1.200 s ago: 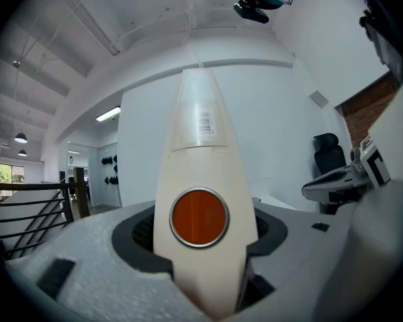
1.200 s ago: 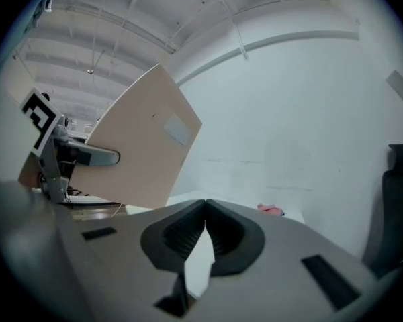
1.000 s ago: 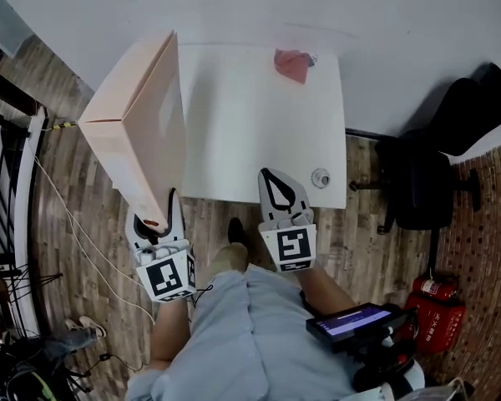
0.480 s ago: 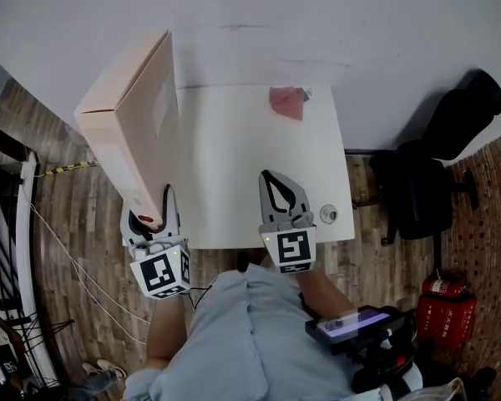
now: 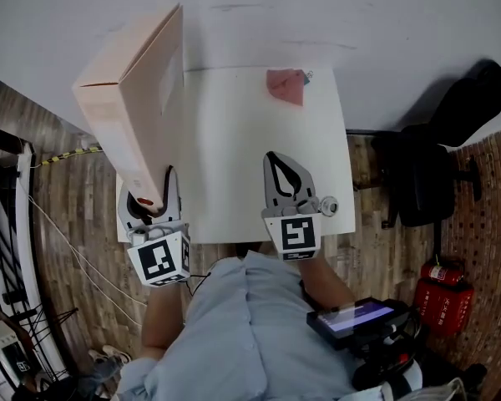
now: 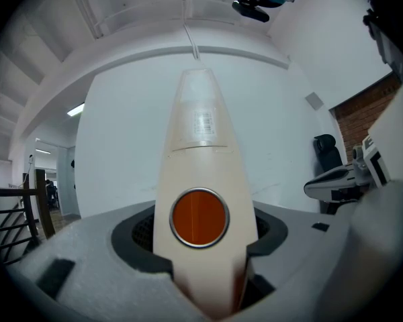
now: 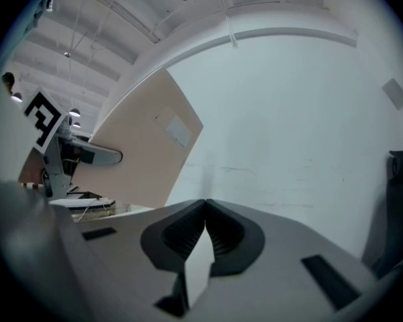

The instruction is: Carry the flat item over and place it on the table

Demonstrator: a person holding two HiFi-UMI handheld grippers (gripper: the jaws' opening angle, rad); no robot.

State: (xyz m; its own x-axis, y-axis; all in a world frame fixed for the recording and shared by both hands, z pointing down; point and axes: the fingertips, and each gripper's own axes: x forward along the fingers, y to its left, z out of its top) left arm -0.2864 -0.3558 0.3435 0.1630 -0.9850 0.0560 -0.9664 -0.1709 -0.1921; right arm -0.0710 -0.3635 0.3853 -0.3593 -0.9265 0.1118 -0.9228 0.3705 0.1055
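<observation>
Your left tool (image 5: 148, 200) pinches the box (image 5: 134, 107) by its bottom edge at the bench (image 5: 234, 140) edge, right tool (image 5: 285, 178) pressed together, so it may topple.

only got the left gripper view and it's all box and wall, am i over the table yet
observer: partly. the head view shows the flat box held upright in the left tool, above the white table's left side
operator: anything where it would land
observer: a pink item lies at the far right corner, well clear of the box
operator: right tool free to help
observer: yes, the right tool is shut and empty, over the table's near edge
</observation>
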